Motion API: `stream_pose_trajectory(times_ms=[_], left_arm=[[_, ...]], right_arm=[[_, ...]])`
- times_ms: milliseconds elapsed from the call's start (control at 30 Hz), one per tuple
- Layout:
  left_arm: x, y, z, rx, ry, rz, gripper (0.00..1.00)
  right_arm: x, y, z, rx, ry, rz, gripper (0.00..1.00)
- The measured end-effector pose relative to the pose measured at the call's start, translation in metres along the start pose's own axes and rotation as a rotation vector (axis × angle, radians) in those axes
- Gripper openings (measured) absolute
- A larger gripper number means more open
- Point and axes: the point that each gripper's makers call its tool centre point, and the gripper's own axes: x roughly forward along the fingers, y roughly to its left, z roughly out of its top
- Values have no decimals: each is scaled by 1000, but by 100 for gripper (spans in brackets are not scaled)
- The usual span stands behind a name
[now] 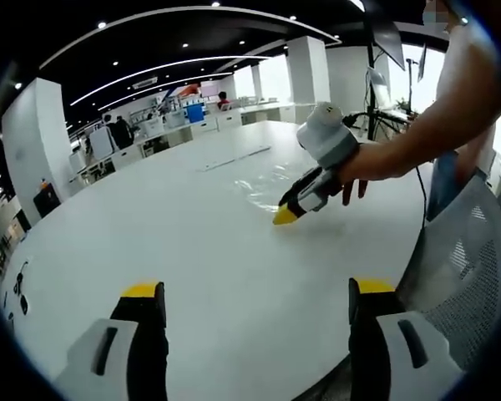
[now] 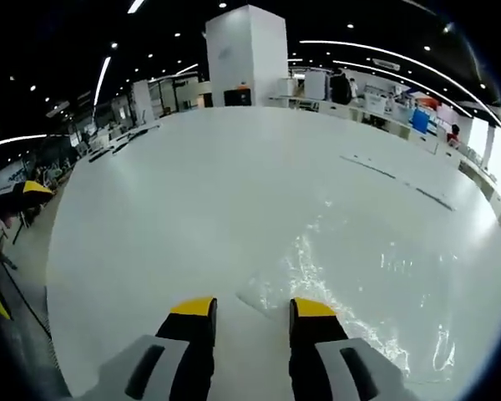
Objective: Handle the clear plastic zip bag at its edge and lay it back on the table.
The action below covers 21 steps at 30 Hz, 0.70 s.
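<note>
Both grippers are unclenched — right gripper at the zip bag's edge, left gripper wide, empty.

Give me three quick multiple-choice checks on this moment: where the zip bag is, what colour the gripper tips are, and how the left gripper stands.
1. Where does the clear plastic zip bag lie?
A. Flat on the white table, just ahead of the right gripper
B. Hanging from the left gripper
C. On the mesh chair

2. What colour are the gripper tips?
A. Red
B. Yellow
C. Green

3. How does the left gripper stand?
A. Shut on the bag
B. Shut on nothing
C. Open, with bare table between its jaws

Answers:
1. A: in the right gripper view the bag's near corner lies on the table between the jaw tips.
2. B: both views show yellow caps on black fingers.
3. C: in the left gripper view the jaws stand wide apart, away from the bag.
</note>
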Motion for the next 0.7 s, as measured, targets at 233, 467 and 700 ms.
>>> stream_pose_trajectory(times_ms=[233,467,700], left_arm=[[2,-1,3,12,-3,-6,89],[3,-4,5,24,-2,-14,89],[2,-3,3,18,2,-15,89]], right_arm=[[-10,-10,-7,38,23,9,21],[-5,-2,6,62,24,-6,31],[10,-1,28,79,-8,-43,26]])
